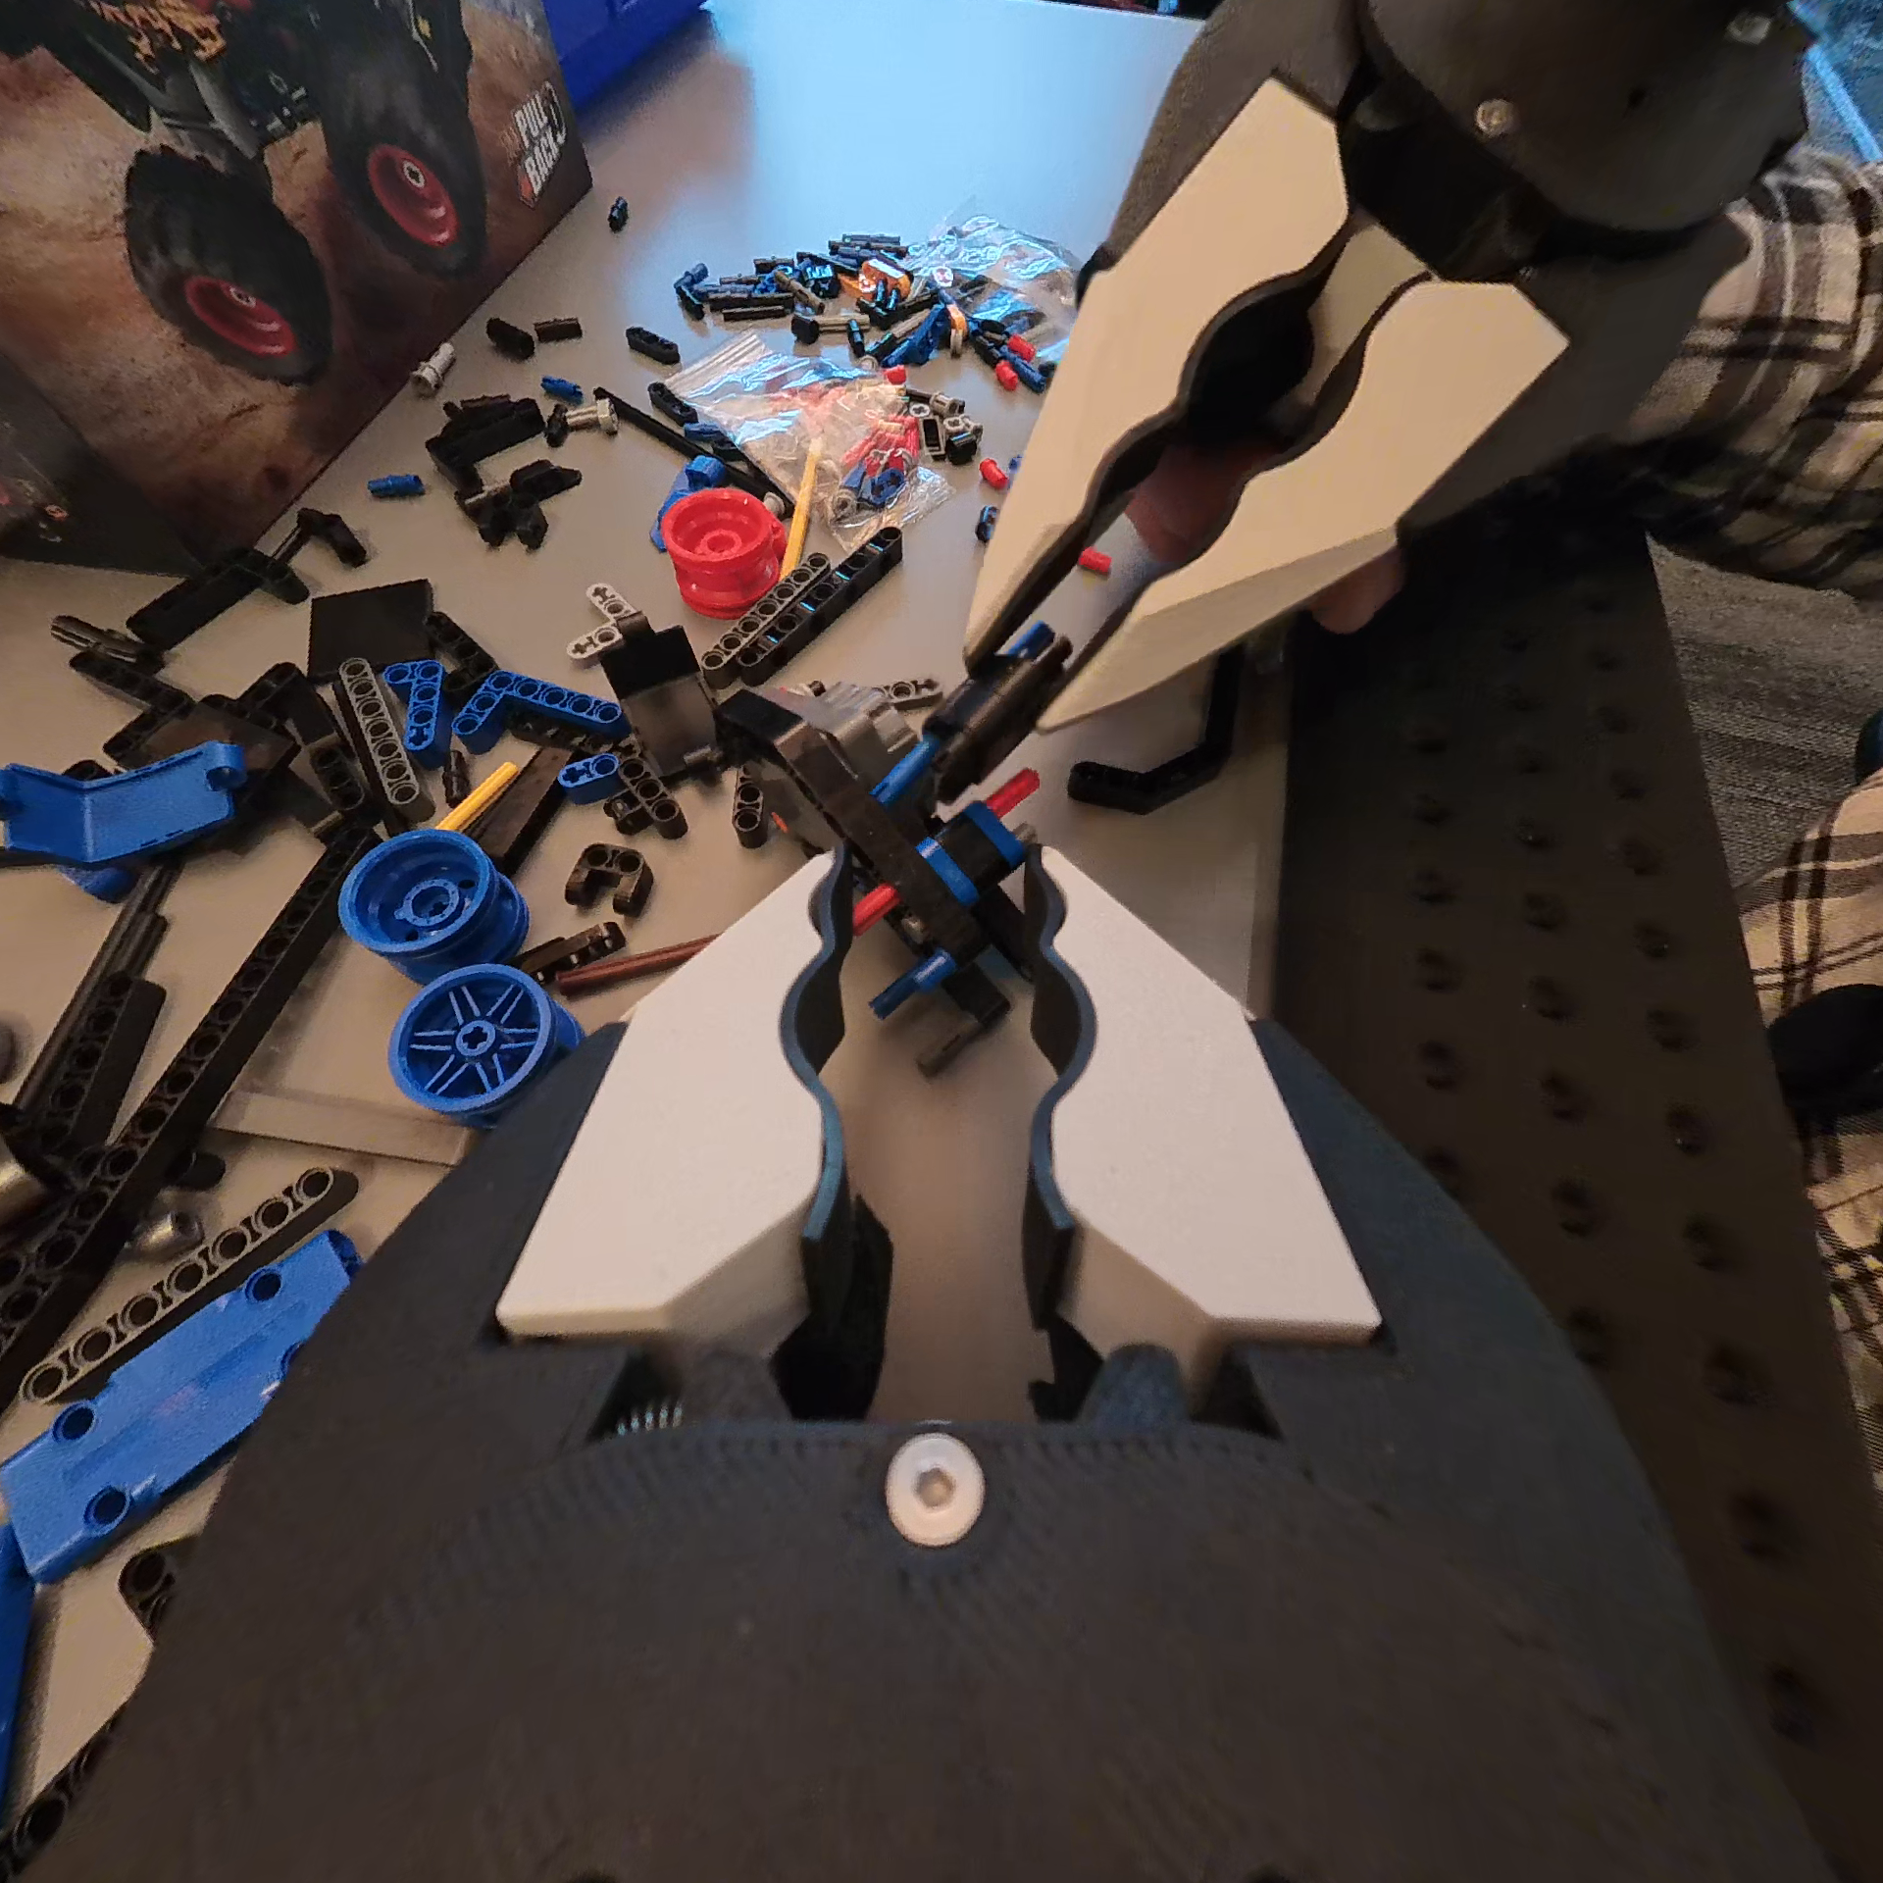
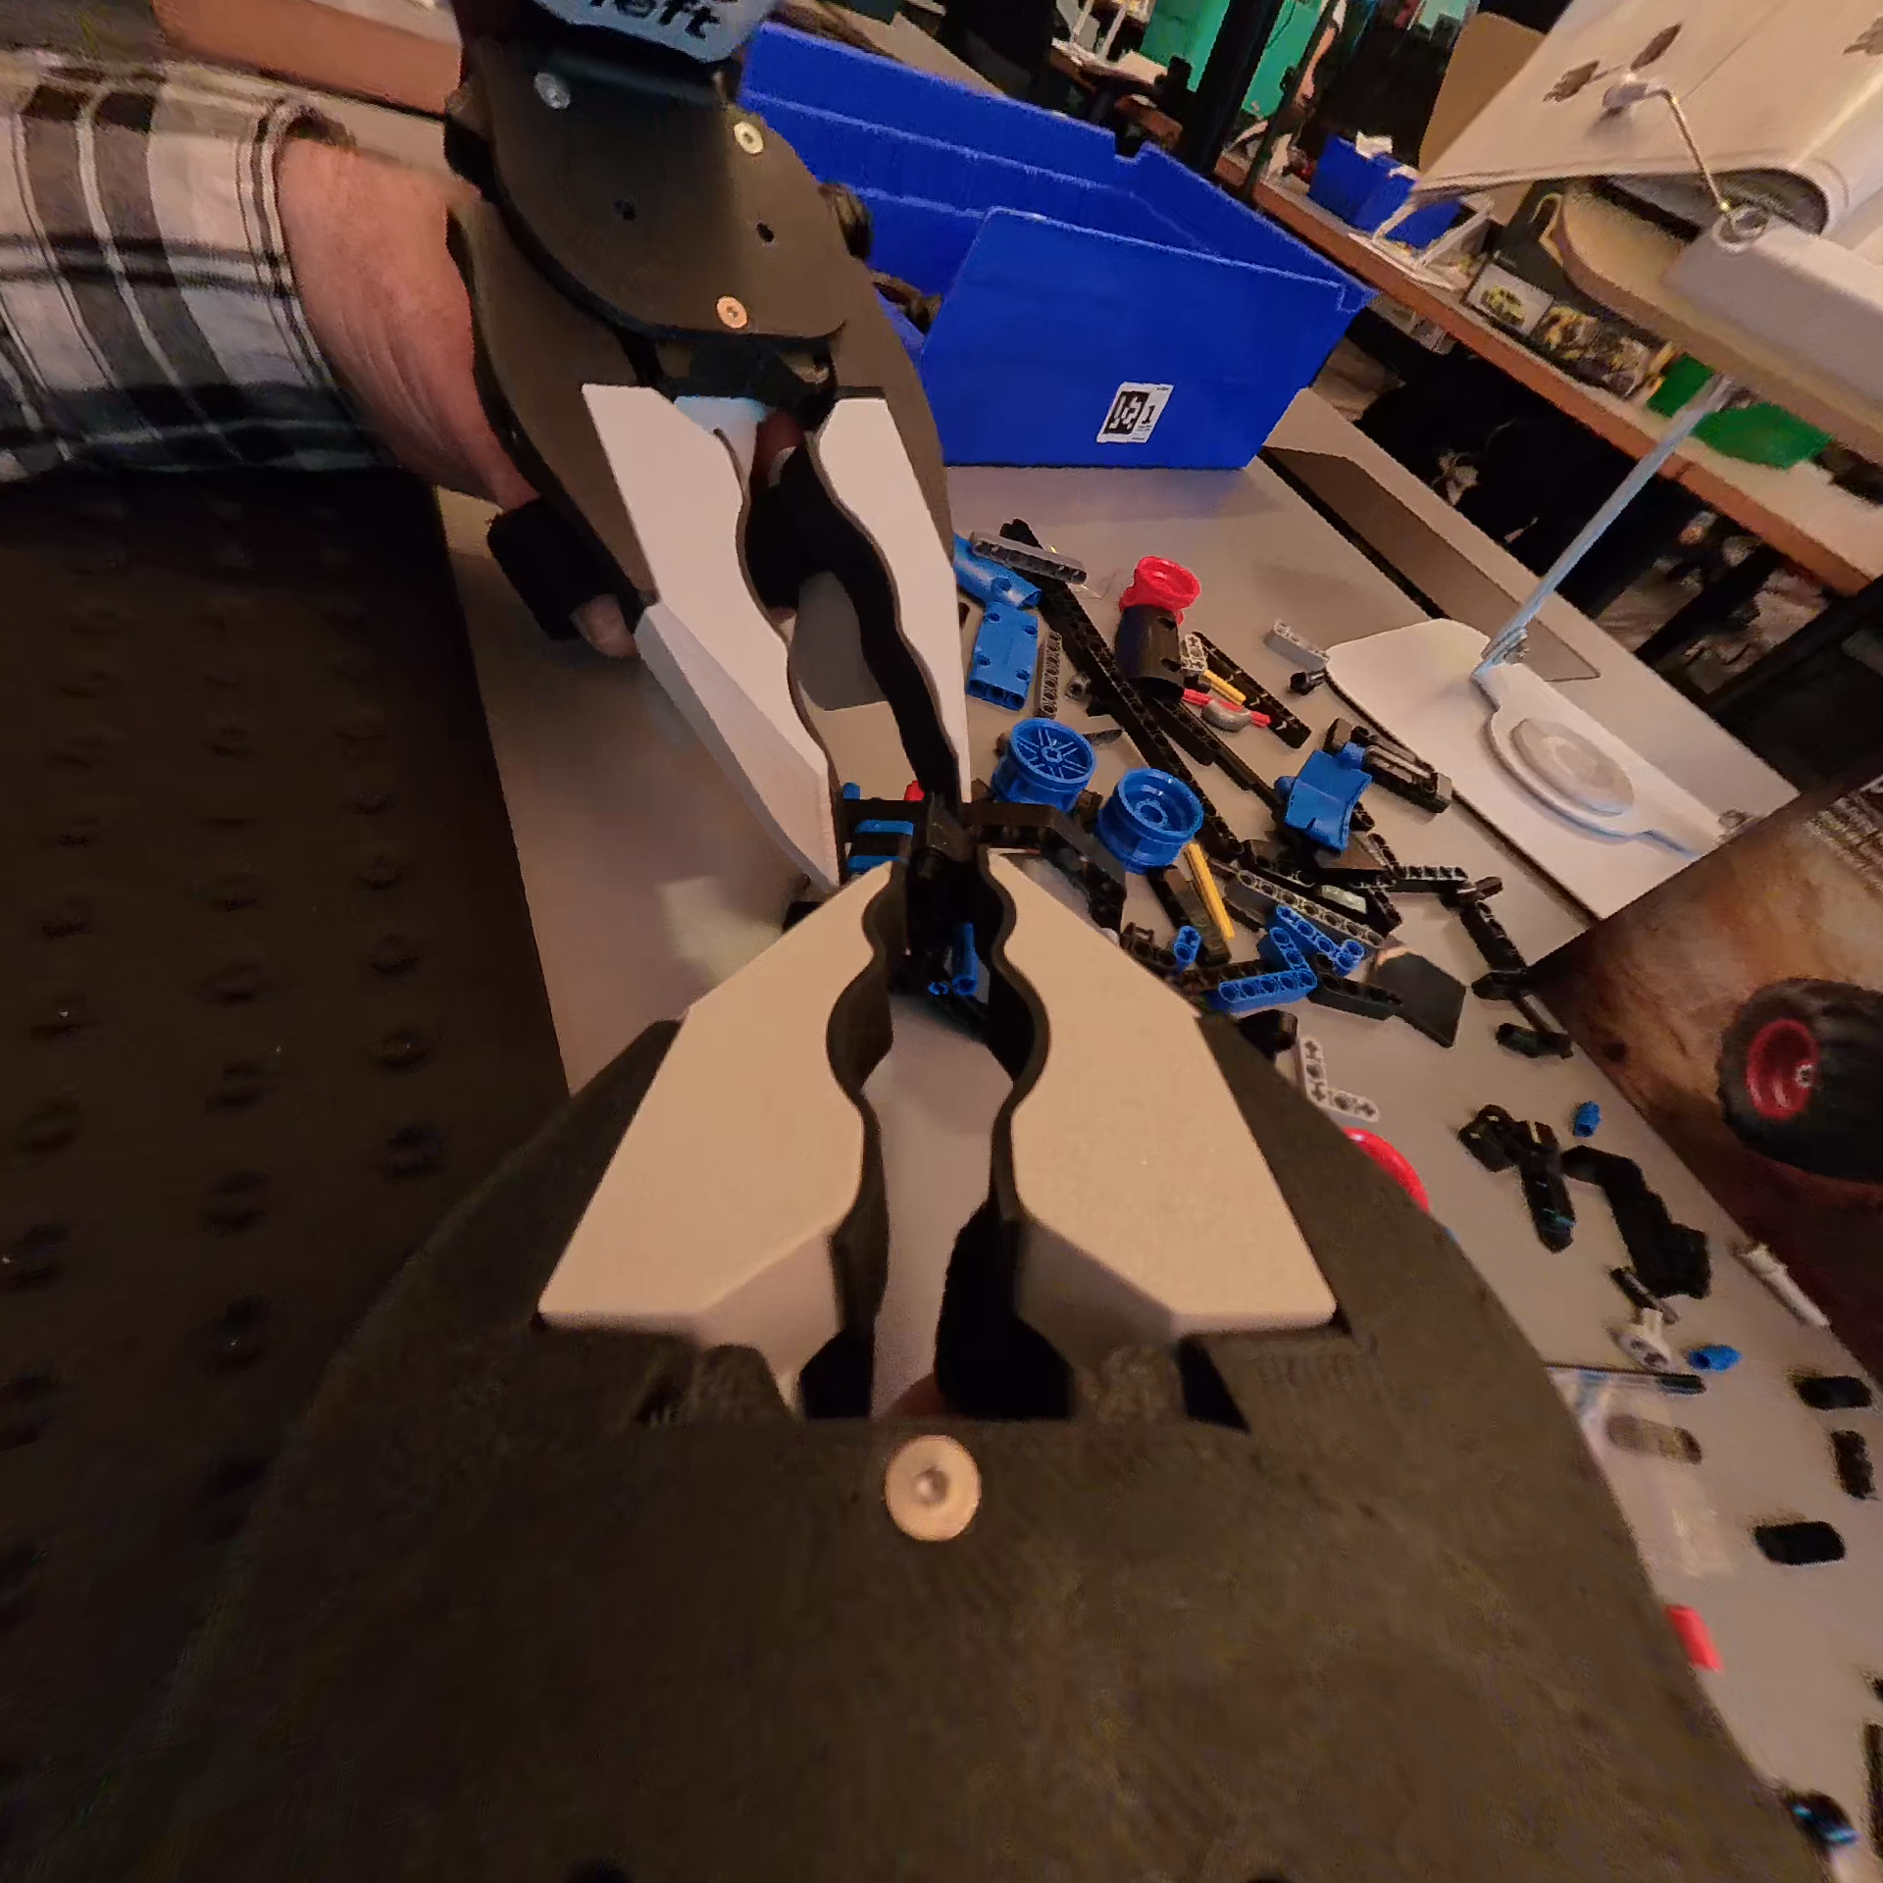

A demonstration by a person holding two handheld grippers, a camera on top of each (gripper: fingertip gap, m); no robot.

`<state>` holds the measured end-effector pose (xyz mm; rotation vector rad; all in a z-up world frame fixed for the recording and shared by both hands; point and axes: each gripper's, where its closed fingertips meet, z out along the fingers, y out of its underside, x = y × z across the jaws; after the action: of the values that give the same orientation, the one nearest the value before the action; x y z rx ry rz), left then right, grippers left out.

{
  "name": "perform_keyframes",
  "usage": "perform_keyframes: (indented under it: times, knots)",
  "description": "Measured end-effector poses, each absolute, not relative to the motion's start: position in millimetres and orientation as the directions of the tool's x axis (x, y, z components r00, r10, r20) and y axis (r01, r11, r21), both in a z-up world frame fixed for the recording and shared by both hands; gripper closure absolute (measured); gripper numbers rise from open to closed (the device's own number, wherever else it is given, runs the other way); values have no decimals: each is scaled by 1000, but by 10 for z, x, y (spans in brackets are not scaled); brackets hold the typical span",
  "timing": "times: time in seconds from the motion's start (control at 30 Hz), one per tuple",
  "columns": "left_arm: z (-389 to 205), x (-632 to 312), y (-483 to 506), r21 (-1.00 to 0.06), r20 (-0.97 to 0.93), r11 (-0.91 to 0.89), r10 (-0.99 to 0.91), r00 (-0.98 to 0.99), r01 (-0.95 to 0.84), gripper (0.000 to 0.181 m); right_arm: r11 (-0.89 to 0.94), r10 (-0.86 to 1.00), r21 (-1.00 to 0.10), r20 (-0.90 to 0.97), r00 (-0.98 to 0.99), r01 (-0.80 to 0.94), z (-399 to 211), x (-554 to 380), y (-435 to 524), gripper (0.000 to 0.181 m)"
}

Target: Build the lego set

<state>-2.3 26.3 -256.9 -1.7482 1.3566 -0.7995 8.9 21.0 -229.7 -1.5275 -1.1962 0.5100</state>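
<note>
My left gripper (image 1: 937, 861) is shut on a small black, blue and red lego sub-assembly (image 1: 943, 886) and holds it just above the grey table. My right gripper (image 1: 1019, 683) comes in from the upper right, shut on a black connector piece with a blue pin (image 1: 993, 708). That piece is right against the far end of the sub-assembly. In the right wrist view, my right gripper (image 2: 939, 871) holds the black piece (image 2: 943, 937), and the left gripper (image 2: 897, 825) reaches down from above with the sub-assembly (image 2: 876, 830). Where the two parts meet is hidden.
Loose black and blue beams, two blue wheels (image 1: 433, 902), a red wheel (image 1: 718, 545) and a bag of small pins (image 1: 815, 428) cover the table's left. The set's box (image 1: 255, 255) stands at the far left. A black perforated mat (image 1: 1477, 917) lies right. Blue bins (image 2: 1070, 306) stand behind. Left tips and right tips are each some 12 centimeters from the red wheel (image 1: 718, 545).
</note>
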Motion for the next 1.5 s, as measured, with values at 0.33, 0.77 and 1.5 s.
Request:
perform_keyframes:
  times: [0.33, 0.77, 1.5]
  knots:
    - [-2569, -24, 266, -859, 19, -137, -971, 237, -493, 150, -89, 913, -957, 32, 406, 275, -2238, 93, 259, 171]
    - [-2569, -34, 279, -861, 46, -162, -969, 243, -482, 150, -126, 914, -946, 6, 405, 299, -2301, 71, 274, 171]
    - [-2448, -8, 268, -874, 227, -299, -948, 221, -383, 151, -189, 905, -960, -88, 415, 207, -2209, 25, 351, 172]
